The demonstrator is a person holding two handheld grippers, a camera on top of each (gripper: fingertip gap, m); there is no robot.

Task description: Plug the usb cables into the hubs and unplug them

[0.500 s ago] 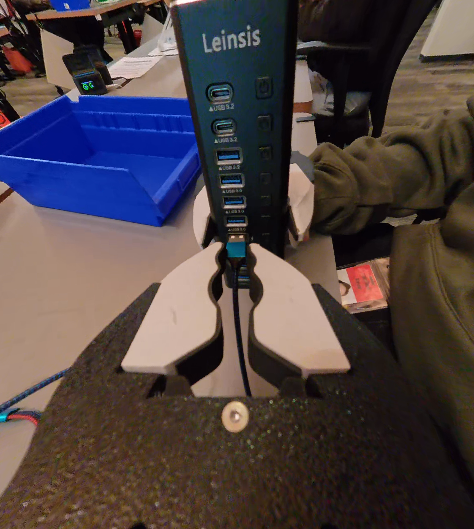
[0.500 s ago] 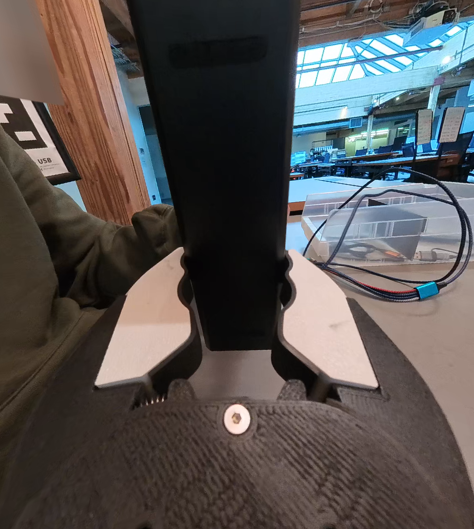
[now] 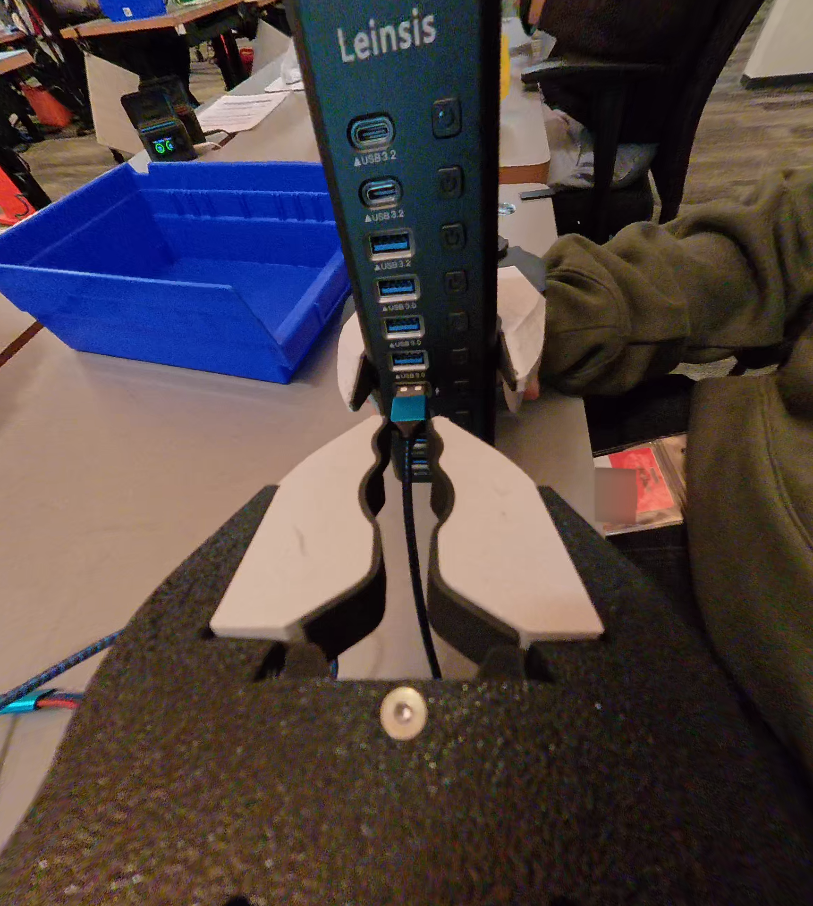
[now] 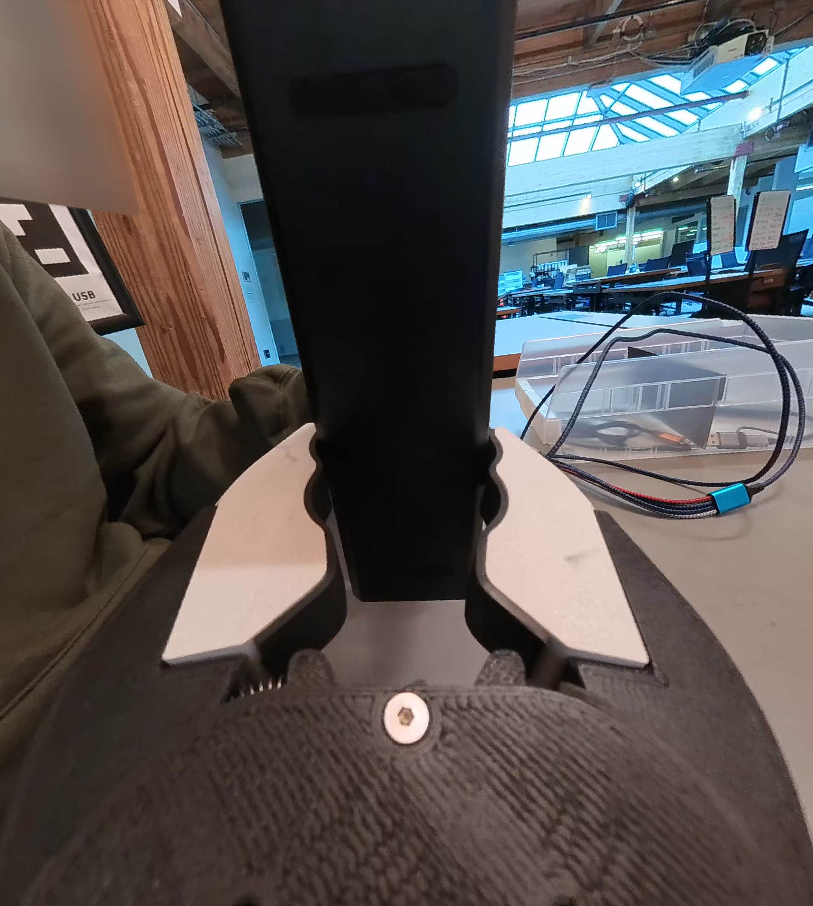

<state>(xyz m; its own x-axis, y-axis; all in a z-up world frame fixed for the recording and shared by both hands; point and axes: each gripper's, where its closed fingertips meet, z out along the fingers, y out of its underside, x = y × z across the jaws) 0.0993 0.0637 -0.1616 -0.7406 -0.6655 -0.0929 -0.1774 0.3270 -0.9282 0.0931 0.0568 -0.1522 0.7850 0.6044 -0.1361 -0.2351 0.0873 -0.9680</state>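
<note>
1. The left gripper (image 3: 407, 431) is pinching the cable (image 3: 414, 564) just behind its blue USB plug (image 3: 408, 408), its jaws nearly closed; the plug's metal tip is sitting at a port low on the hub (image 3: 409, 206), seemingly not fully seated.
2. The right gripper (image 4: 402, 451) is clamping the black hub (image 4: 375, 294) by its two long edges near the lower end, holding it upright above the table (image 4: 762, 564).
3. To do this step well, the plug should travel straight along the port's axis, without rocking sideways, while the right gripper is bracing the hub against the force.
4. The left gripper is pointing level at the hub's port face; the right is facing its plain back, the two opposing each other.
5. The cable's slack is lying on the table beside a clear bin (image 4: 689, 372); a blue bin (image 3: 159, 294) is standing behind the hub.
</note>
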